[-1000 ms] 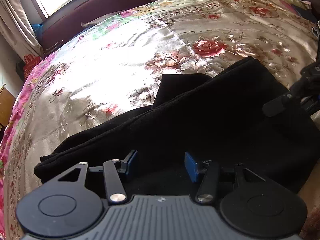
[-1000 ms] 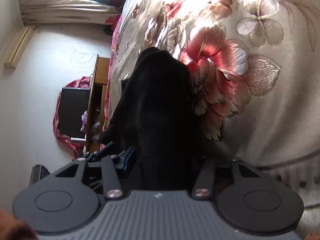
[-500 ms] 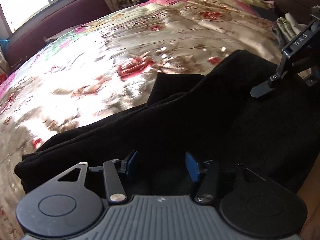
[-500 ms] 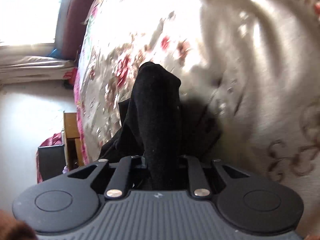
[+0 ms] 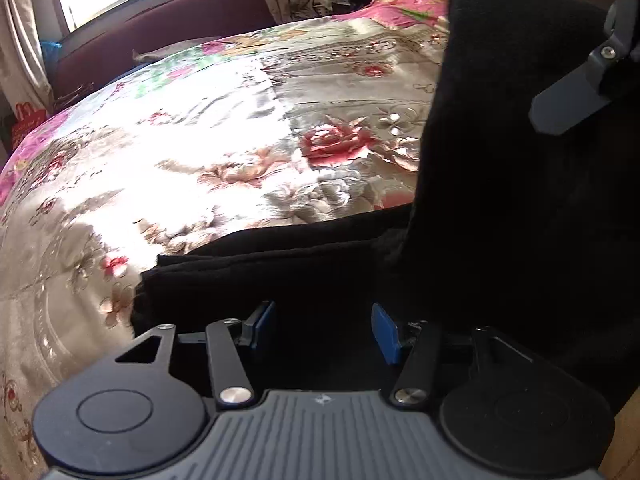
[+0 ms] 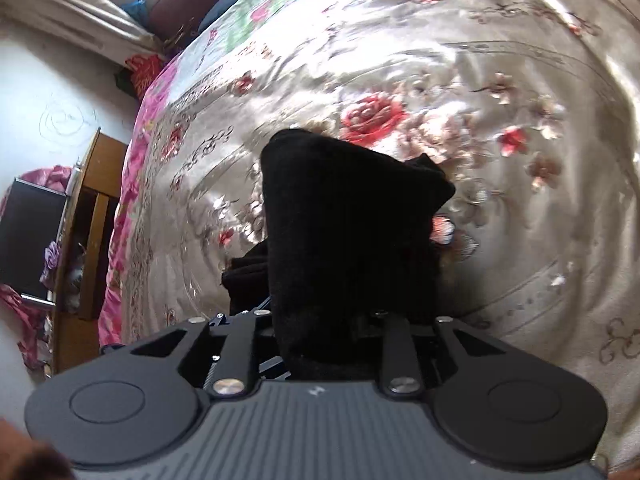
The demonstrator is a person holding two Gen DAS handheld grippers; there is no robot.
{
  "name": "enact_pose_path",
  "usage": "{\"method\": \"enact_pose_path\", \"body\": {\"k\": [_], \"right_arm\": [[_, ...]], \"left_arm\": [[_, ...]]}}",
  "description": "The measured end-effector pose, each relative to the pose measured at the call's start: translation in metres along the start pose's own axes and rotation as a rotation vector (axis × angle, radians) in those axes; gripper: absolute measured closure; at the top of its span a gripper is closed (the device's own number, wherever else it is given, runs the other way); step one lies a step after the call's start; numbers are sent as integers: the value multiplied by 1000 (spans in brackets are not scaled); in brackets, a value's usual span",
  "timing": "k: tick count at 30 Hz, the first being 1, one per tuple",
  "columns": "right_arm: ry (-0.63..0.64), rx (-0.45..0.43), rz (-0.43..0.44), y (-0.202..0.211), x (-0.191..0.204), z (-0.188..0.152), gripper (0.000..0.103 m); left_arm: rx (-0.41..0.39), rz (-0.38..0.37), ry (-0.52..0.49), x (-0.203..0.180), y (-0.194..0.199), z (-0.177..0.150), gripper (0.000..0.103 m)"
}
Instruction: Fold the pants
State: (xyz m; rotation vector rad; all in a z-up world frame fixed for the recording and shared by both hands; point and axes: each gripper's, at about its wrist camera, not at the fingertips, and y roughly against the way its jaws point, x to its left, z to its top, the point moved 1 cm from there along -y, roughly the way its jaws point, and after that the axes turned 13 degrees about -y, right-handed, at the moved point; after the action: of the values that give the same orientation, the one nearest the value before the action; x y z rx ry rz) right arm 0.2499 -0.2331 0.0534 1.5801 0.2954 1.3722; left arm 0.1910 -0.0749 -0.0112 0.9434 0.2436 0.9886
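Clenching a raised fold of the black pants (image 6: pixel 344 240), the right gripper (image 6: pixel 324 332) lifts it above the floral bed (image 6: pixel 500 60); the left gripper (image 5: pixel 324 330) rests released on the cloth.

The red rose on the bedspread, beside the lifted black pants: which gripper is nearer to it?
Probably right. The right gripper, shut on the pants, is above the rose; the left gripper is open, low over the lying part.

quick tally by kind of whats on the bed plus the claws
black pants: 1
floral bedspread: 1
claws: 2, left claw open over the pants, right claw shut on the pants
total: 4
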Motion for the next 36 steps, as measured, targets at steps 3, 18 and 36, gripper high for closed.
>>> {"method": "enact_pose_path", "body": {"k": [3,18,36], "right_arm": [[70,24,-30,-26,35,-23,77],[58,0,-244,-135,94,-76,37],[791,172,-183,-127,92,0,48]], "left_arm": [[2,7,16,22,12,-18,36],[-10,-72,70,114,55,-100,36],[-92,-29,134,81,98,-51,35]]}}
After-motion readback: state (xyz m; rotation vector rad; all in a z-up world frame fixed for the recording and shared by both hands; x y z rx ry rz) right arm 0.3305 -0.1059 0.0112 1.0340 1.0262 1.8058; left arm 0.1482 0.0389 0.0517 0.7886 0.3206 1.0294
